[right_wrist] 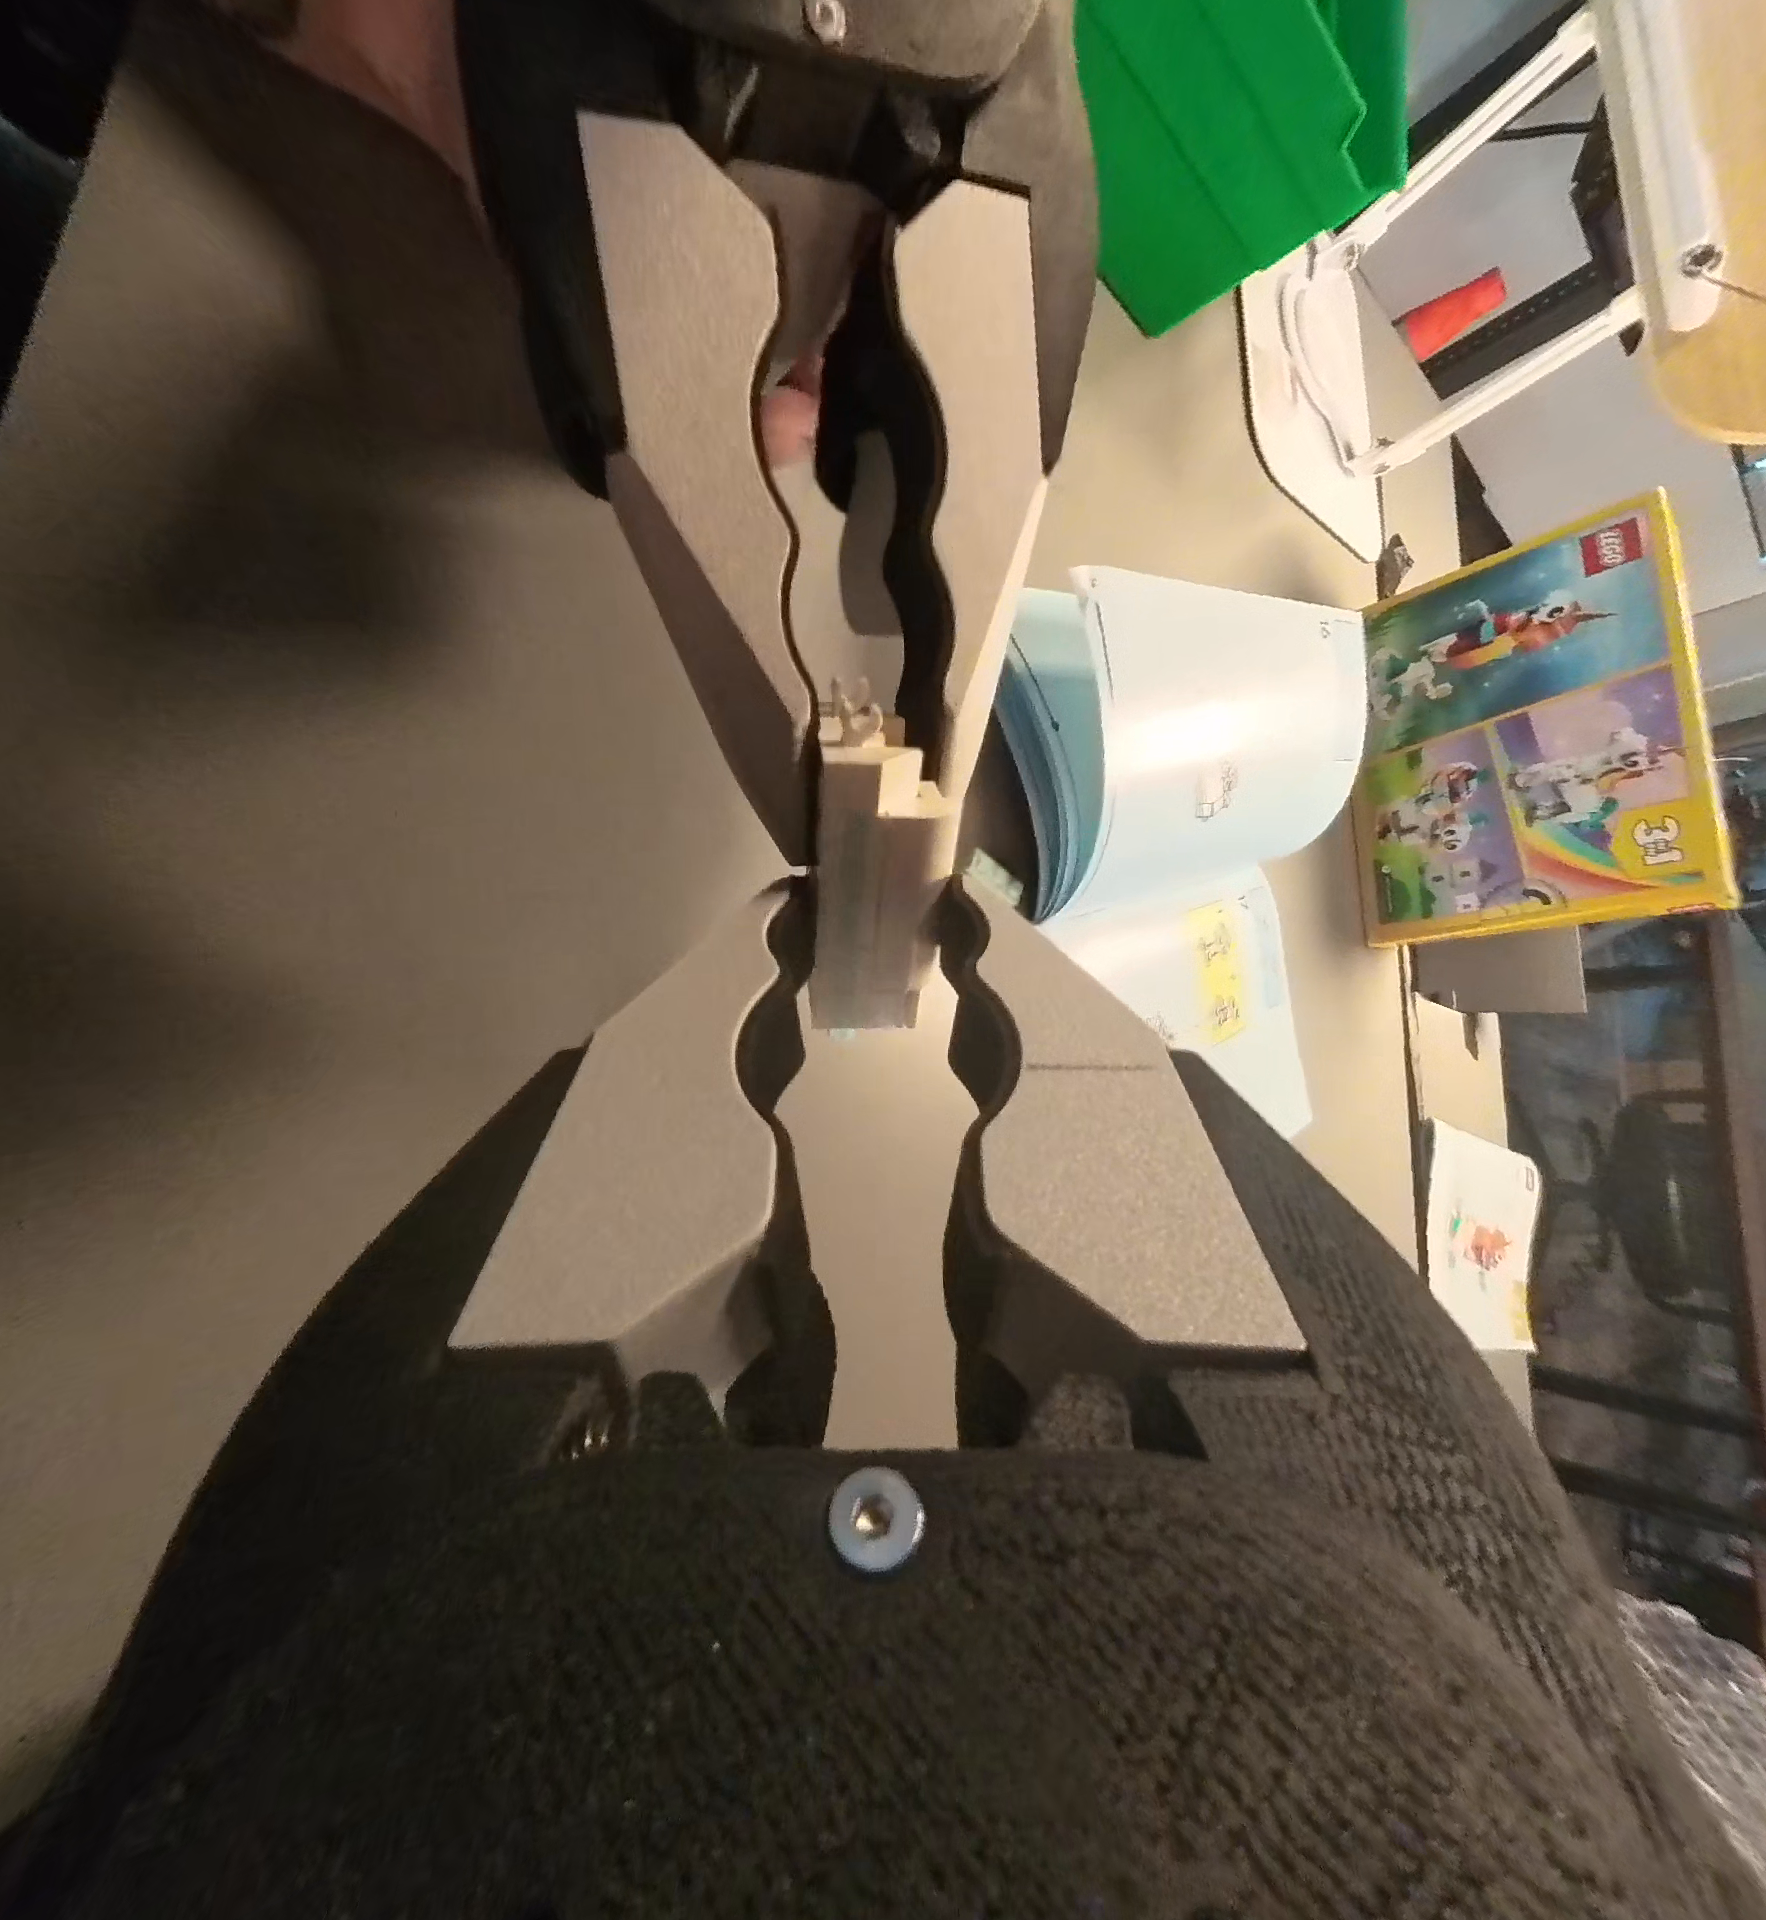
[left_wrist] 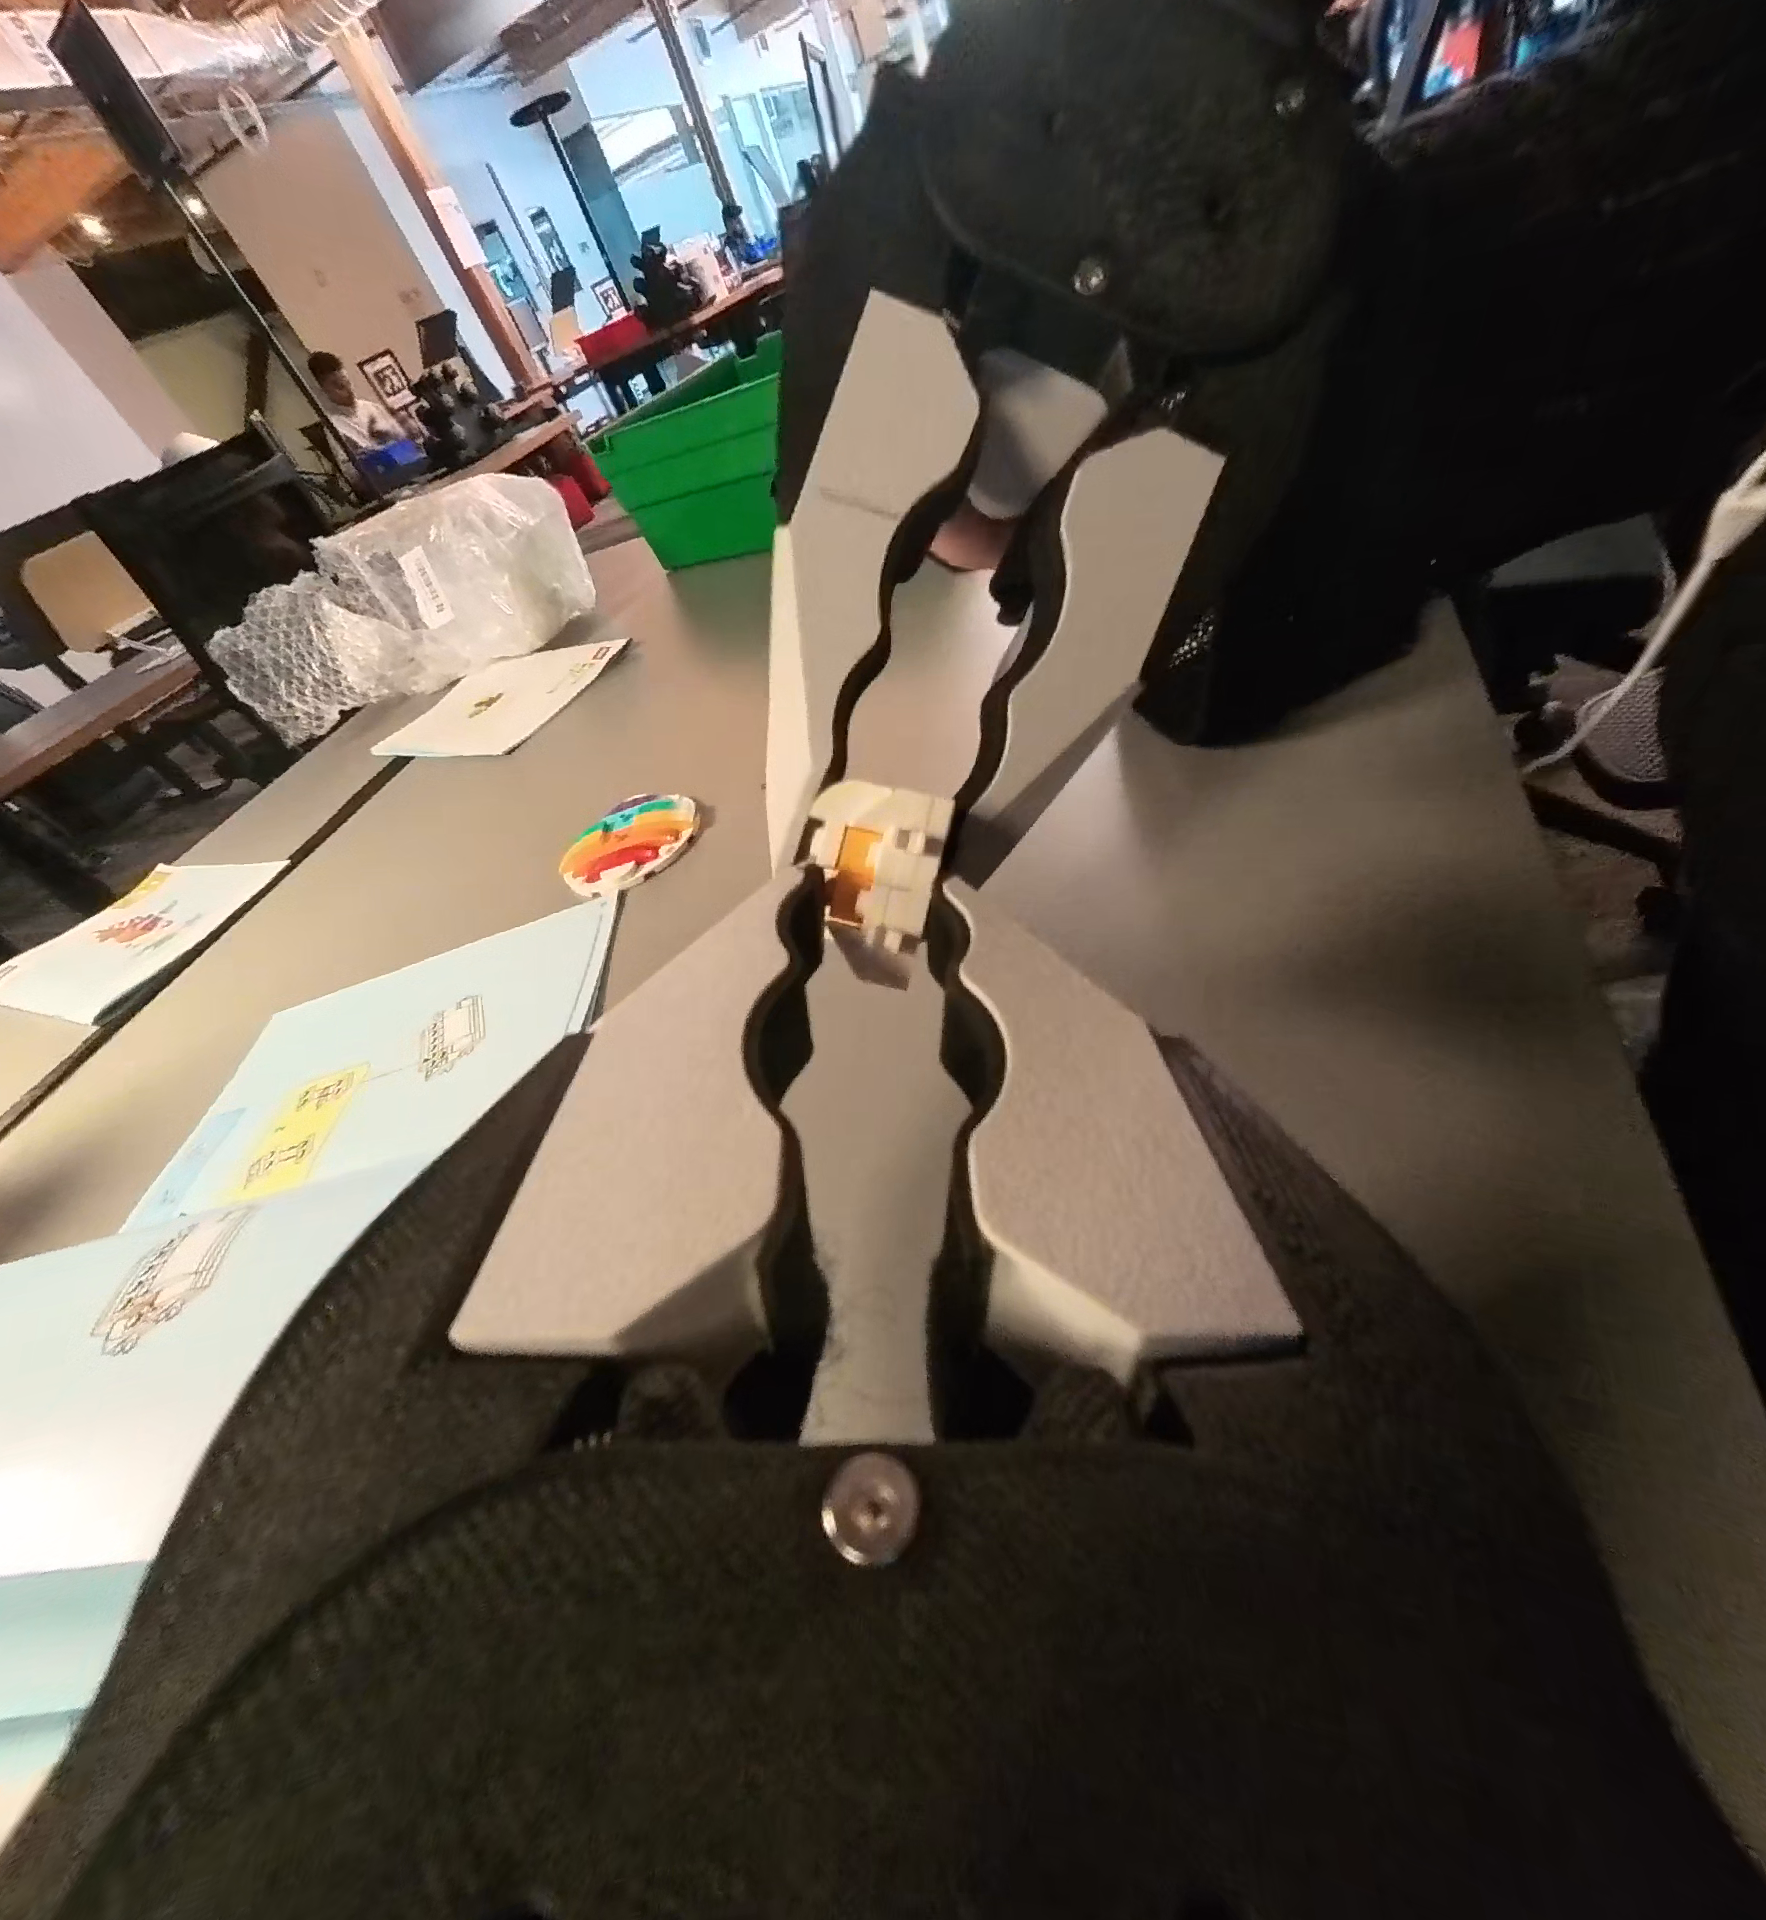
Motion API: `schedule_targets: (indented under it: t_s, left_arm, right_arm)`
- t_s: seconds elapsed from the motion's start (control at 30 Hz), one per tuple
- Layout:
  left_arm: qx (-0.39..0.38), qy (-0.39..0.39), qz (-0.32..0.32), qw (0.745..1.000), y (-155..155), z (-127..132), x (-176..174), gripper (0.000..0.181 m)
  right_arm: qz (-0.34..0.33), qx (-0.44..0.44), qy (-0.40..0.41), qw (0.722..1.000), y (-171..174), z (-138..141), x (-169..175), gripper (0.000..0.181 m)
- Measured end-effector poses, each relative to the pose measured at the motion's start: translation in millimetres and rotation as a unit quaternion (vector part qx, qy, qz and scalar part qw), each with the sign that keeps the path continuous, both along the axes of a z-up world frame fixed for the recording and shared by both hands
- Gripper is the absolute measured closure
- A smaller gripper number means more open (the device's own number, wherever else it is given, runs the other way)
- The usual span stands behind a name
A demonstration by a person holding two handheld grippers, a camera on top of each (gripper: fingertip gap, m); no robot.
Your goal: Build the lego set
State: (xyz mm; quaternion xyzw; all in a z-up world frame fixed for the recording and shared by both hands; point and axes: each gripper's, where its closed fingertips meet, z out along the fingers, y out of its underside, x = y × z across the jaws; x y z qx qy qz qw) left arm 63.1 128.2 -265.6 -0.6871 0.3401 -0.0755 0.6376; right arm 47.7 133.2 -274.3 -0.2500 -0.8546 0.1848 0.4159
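The white lego assembly (left_wrist: 874, 868), a small block of stacked white bricks with an orange piece set into its left face, hangs above the grey table (left_wrist: 1274, 935), pinched from 2 sides at once. The left gripper (left_wrist: 874, 914) reaches in from the near edge and its 2 grey fingers are clamped on the near end of the assembly; the right gripper (left_wrist: 884, 800) comes in from the far side, tip to tip with it, and its fingers are closed on the far end of the same assembly. In the right wrist view the white lego assembly (right_wrist: 874, 883) shows as a longer stepped stack with a small pale clip piece on its far end, held between the right gripper (right_wrist: 874, 914) near and the left gripper (right_wrist: 874, 727) far, both squeezed onto it. On the table to the left lies an open instruction booklet (left_wrist: 422, 1091) with pale blue pages, and beyond it a round rainbow-coloured piece (left_wrist: 630, 836), 2 more leaflets (left_wrist: 510, 696) and a heap of clear plastic bags (left_wrist: 443, 592). Green bins (left_wrist: 697, 468) stand at the far end. The set's yellow-edged box (right_wrist: 1544, 727) rests beside the curled booklet (right_wrist: 1201, 727).
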Motion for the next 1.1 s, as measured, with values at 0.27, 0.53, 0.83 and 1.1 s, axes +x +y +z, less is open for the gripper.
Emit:
schedule_targets:
  t_s: [0.27, 0.53, 0.83, 1.1]
  left_arm:
    - [0.023, -0.039, 0.005, 0.999, -1.0, 11.8, -3.7, 0.149]
    - [0.057, -0.009, -0.031, 0.998, -11.6, 14.0, 6.6, 0.16]
    - [0.074, -0.024, -0.052, 0.996, -18.1, 22.0, 11.0, 0.16]
    - [0.007, -0.056, -0.052, 0.997, -11.4, 12.6, 9.1, 0.161]
  right_arm:
    - [0.009, -0.055, 0.001, 0.998, -5.2, 5.9, -0.2, 0.158]
    - [0.036, -0.098, -0.009, 0.995, -15.3, 7.2, 4.9, 0.158]
    - [0.049, -0.145, -0.026, 0.988, -22.6, 9.0, 8.9, 0.158]
    - [0.03, -0.149, -0.037, 0.988, -15.6, 1.0, 7.8, 0.159]
